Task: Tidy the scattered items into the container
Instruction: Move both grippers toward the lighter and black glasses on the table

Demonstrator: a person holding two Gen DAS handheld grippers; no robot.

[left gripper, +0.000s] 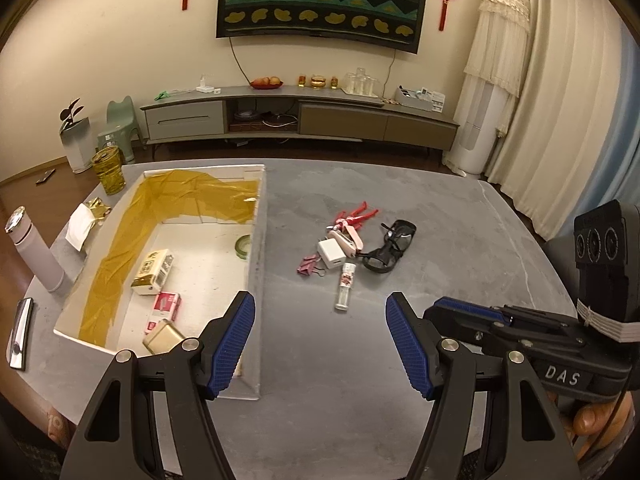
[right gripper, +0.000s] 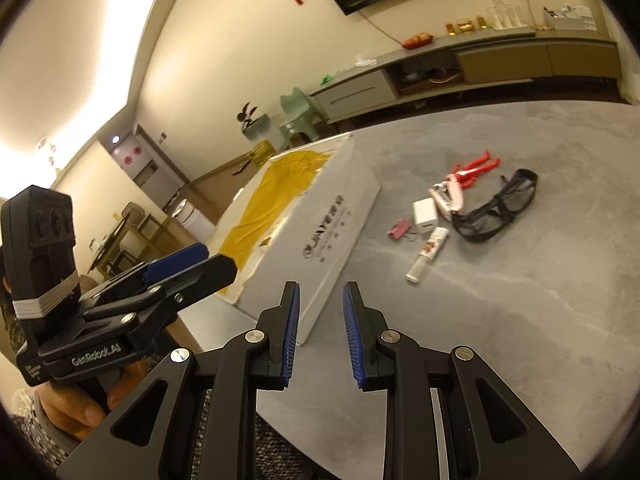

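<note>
White box [left gripper: 256, 208] on the grey table [left gripper: 440, 240], holding one green tape roll [left gripper: 243, 246], one carton [left gripper: 152, 272], one pink pack [left gripper: 166, 308], one gold tin [left gripper: 162, 338] — contents seen from left wrist only. Beside it: glasses [left gripper: 390, 246], white charger [left gripper: 331, 254], small bottle [left gripper: 345, 286], red figure [left gripper: 358, 214]. Left hand-held gripper [left gripper: 320, 340] wide, empty; right hand-held gripper [right gripper: 320, 332] narrower, empty.

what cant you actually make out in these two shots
- White box contents: the right wrist view shows only the outer wall and yellow lining; the near wall hides the items inside.
- Gold tin in the box: the left gripper finger covers part of it in the left wrist view.
- Label on the small bottle: too small to read in either view.
- Phone: lies near the frame edge of the left wrist view, warped by the fisheye.
</note>
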